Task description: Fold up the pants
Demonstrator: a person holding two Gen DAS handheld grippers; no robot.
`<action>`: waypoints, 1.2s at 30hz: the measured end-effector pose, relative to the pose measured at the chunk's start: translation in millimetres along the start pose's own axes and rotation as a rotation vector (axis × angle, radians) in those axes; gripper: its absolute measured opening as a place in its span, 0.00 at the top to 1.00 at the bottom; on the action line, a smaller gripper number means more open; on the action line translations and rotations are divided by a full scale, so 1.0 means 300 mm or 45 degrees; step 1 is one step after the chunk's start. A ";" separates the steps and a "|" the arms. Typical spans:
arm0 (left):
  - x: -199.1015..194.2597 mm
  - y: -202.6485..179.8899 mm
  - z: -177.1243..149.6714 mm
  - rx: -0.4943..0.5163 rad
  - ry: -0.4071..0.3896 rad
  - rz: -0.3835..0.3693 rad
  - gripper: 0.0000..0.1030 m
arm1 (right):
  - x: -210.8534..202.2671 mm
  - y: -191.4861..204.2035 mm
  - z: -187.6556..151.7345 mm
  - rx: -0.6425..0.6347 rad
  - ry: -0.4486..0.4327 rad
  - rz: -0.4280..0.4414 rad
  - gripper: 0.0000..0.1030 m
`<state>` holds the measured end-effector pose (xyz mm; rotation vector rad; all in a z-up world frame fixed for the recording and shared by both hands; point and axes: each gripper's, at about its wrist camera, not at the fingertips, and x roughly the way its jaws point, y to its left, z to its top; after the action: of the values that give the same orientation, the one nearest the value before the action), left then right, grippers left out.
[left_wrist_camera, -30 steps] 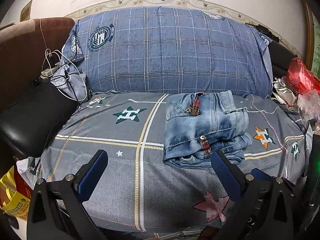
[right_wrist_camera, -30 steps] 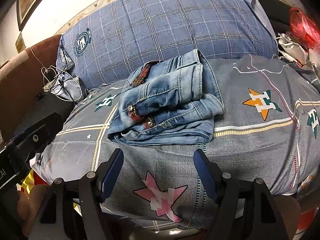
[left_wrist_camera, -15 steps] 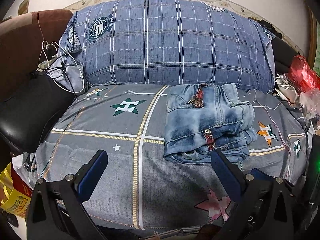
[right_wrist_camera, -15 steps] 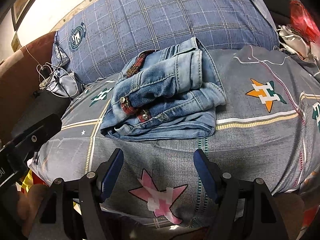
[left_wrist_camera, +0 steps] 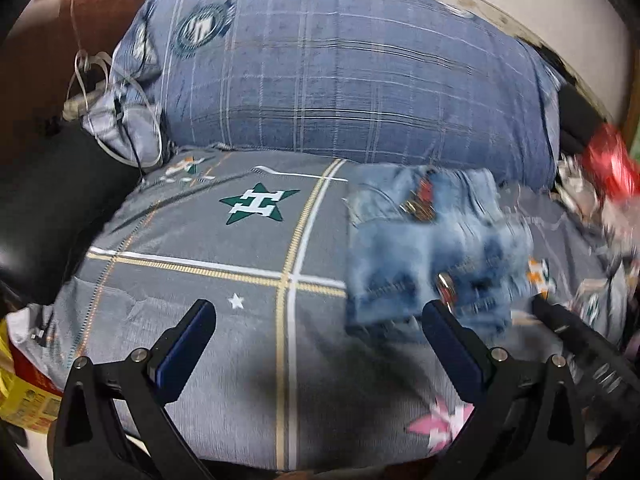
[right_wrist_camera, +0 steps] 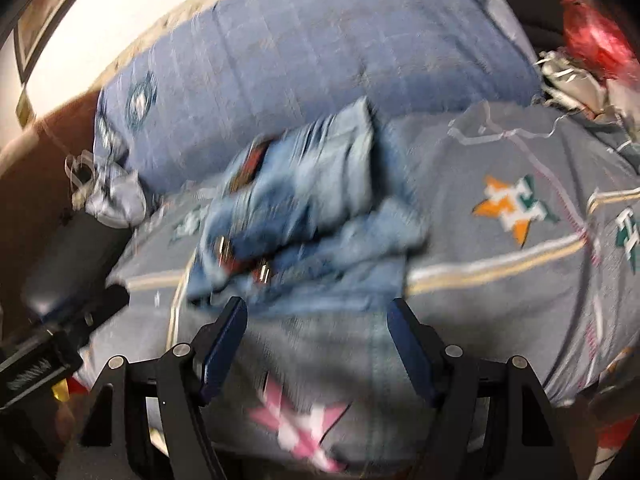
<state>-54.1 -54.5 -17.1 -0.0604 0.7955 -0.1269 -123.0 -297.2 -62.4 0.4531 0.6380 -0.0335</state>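
A folded pair of light blue denim pants (left_wrist_camera: 428, 248) lies in a compact stack on the grey star-patterned bedspread (left_wrist_camera: 224, 344), just in front of a big blue plaid pillow (left_wrist_camera: 352, 76). My left gripper (left_wrist_camera: 316, 320) stands open near the bed's front edge, its right finger just before the stack's near corner, nothing between its pads. In the right wrist view the same pants (right_wrist_camera: 304, 216) sit straight ahead of my right gripper (right_wrist_camera: 316, 316), which is open and empty, a little short of the stack. Both views are motion-blurred.
White cables and a grey pouch (left_wrist_camera: 116, 120) lie at the pillow's left end beside a dark leather seat (left_wrist_camera: 44, 208). Red and silvery bags (left_wrist_camera: 608, 172) crowd the bed's right side. A yellow package (left_wrist_camera: 16, 396) sits low left. The other gripper's body (right_wrist_camera: 36, 360) shows at left.
Both grippers have shifted across the bed's front edge and the views have blurred. The pants now appear slightly lower and closer to the fingers. The stack itself has not been touched.
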 end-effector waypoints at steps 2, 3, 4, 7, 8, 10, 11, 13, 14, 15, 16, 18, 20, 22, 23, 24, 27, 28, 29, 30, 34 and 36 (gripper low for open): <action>0.042 0.043 0.056 -0.056 0.035 -0.026 0.00 | -0.007 -0.027 0.075 0.029 -0.035 0.025 0.22; 0.065 0.059 0.081 -0.077 0.051 -0.034 0.00 | -0.003 -0.040 0.116 0.053 -0.049 0.051 0.19; 0.096 0.073 0.110 -0.098 0.066 -0.048 0.00 | 0.011 -0.059 0.162 0.085 -0.057 0.085 0.17; 0.198 0.080 0.168 -0.117 0.140 -0.071 0.00 | 0.094 -0.089 0.260 0.127 -0.014 0.172 0.10; 0.248 0.073 0.186 -0.121 0.179 -0.082 0.00 | 0.141 -0.101 0.288 0.133 0.019 0.189 0.09; 0.326 0.054 0.207 -0.125 0.242 -0.119 0.00 | 0.219 -0.130 0.315 0.153 0.066 0.170 0.09; 0.376 0.039 0.214 -0.131 0.289 -0.139 0.00 | 0.264 -0.152 0.326 0.179 0.093 0.160 0.09; 0.437 0.011 0.216 -0.141 0.332 -0.174 0.00 | 0.343 -0.202 0.333 0.255 0.151 0.139 0.09; 0.468 -0.005 0.213 -0.141 0.353 -0.186 0.00 | 0.366 -0.225 0.332 0.287 0.167 0.131 0.09; 0.493 -0.020 0.209 -0.143 0.366 -0.188 0.00 | 0.388 -0.250 0.330 0.319 0.176 0.125 0.09; 0.513 -0.033 0.204 -0.155 0.363 -0.198 0.00 | 0.406 -0.273 0.325 0.347 0.182 0.118 0.09; 0.540 -0.036 0.206 -0.187 0.361 -0.234 0.00 | 0.444 -0.315 0.305 0.410 0.221 0.128 0.09; 0.565 -0.032 0.201 -0.235 0.379 -0.285 0.00 | 0.470 -0.336 0.286 0.455 0.256 0.193 0.09; 0.585 -0.020 0.193 -0.290 0.395 -0.317 0.00 | 0.474 -0.336 0.278 0.447 0.235 0.225 0.09; 0.588 -0.018 0.185 -0.311 0.380 -0.326 0.00 | 0.478 -0.330 0.279 0.426 0.242 0.241 0.09; 0.582 -0.018 0.181 -0.308 0.356 -0.327 0.00 | 0.483 -0.322 0.280 0.411 0.256 0.260 0.09; 0.568 -0.028 0.165 -0.309 0.287 -0.309 0.00 | 0.502 -0.285 0.273 0.372 0.303 0.334 0.10; 0.563 -0.032 0.162 -0.316 0.275 -0.299 0.00 | 0.510 -0.267 0.266 0.355 0.319 0.349 0.10; 0.559 -0.047 0.163 -0.307 0.277 -0.288 0.01 | 0.511 -0.242 0.257 0.312 0.313 0.314 0.10; 0.554 -0.055 0.167 -0.298 0.288 -0.295 0.10 | 0.510 -0.214 0.252 0.250 0.307 0.276 0.10; 0.517 -0.081 0.183 -0.266 0.310 -0.434 0.55 | 0.477 -0.164 0.258 0.163 0.294 0.216 0.28; 0.495 -0.094 0.185 -0.223 0.298 -0.440 0.59 | 0.448 -0.145 0.268 0.119 0.287 0.197 0.37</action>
<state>86.0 -102.4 -80.5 -0.3542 1.0242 -0.3967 23.8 -355.6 -100.9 0.6007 0.8231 0.1368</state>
